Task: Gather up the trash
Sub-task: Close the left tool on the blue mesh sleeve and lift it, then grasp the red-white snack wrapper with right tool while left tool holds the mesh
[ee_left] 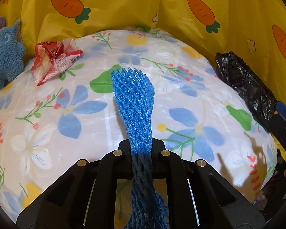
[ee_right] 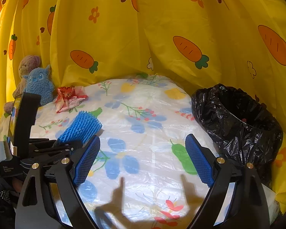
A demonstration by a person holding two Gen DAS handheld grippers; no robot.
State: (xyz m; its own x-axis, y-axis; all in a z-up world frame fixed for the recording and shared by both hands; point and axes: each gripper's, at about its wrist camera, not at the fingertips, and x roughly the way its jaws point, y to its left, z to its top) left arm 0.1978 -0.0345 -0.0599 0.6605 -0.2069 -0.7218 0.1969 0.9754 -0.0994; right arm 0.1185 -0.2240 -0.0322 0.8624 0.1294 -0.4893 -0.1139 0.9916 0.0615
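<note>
My left gripper [ee_left: 142, 148] is shut on a blue foam fruit net [ee_left: 133, 95], which is squeezed thin between the jaws and fans out ahead over the flowered table cover [ee_left: 47, 114]. From the right wrist view the same blue net [ee_right: 80, 129] sticks out of the left gripper [ee_right: 70, 144] at the left. A crumpled red and white wrapper [ee_left: 55, 61] lies at the far left of the table, also visible as the wrapper [ee_right: 70, 97]. My right gripper [ee_right: 143, 158] stands open with nothing between its blue pads [ee_right: 87, 160], above the table. A black trash bag [ee_right: 238, 122] gapes open at the right.
A yellow carrot-print curtain [ee_right: 143, 28] closes off the back and sides. A blue plush toy [ee_right: 40, 84] and a brown plush toy [ee_right: 27, 64] sit at the far left behind the wrapper. The black bag's edge [ee_left: 244, 84] runs along the table's right side.
</note>
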